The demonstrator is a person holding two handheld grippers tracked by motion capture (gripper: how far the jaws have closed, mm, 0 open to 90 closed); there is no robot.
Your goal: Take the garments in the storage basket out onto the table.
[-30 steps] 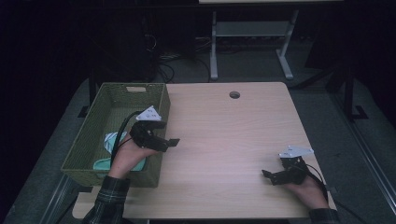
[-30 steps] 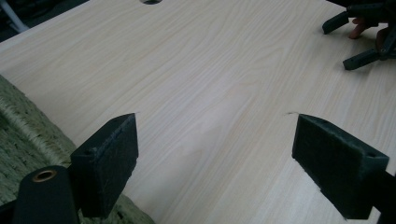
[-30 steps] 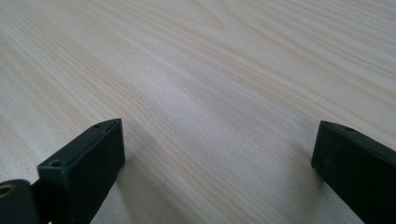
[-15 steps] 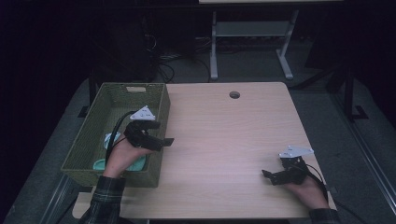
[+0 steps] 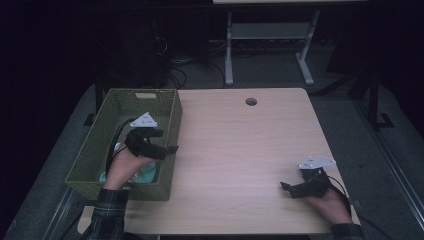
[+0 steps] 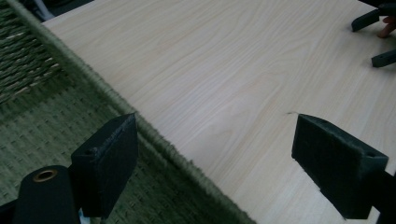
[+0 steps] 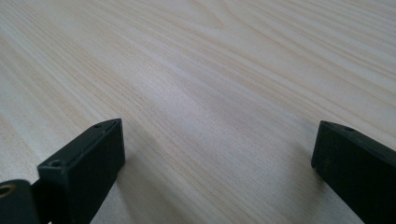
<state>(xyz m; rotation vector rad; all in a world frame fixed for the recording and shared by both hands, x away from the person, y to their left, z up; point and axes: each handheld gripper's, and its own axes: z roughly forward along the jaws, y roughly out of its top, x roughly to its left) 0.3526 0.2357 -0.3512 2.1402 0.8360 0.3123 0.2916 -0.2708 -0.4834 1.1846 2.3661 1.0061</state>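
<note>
High view showed my left gripper (image 5: 167,148) over the right rim of the green woven basket (image 5: 170,120) at the table's (image 5: 240,150) left side, its jaws spread wide with nothing between them. My right gripper (image 5: 289,189) lay near the table's front right corner, likewise gaping and empty.

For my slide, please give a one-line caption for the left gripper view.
Open left gripper straddling the green woven basket's rim, one jaw over the basket, one over the wooden table.
</note>
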